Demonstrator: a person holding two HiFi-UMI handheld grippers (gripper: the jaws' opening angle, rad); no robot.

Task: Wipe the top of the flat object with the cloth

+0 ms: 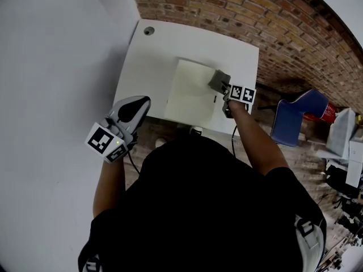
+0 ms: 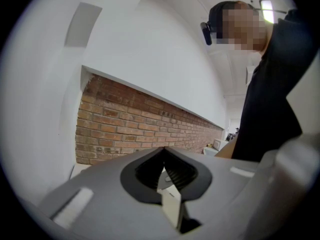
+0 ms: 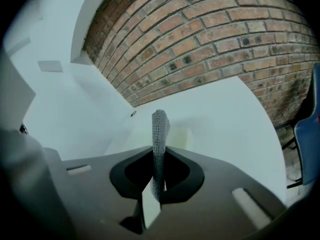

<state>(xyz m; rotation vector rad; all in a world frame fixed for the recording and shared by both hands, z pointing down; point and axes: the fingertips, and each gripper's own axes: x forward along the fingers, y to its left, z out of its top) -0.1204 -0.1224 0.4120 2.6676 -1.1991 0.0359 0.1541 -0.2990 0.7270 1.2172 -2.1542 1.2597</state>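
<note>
A pale cream flat board lies on the white table. A grey cloth rests at the board's right edge, pinched in my right gripper. In the right gripper view the cloth stands up as a thin grey strip between the closed jaws, with the board just beyond. My left gripper hangs off the table's near left edge, away from the board. Its jaws are together with nothing in them, pointing toward a brick wall.
A brick wall runs behind the table. A small round hole marks the table's far left corner. A blue chair stands to the right, with cluttered shelving beyond it. A white wall fills the left side.
</note>
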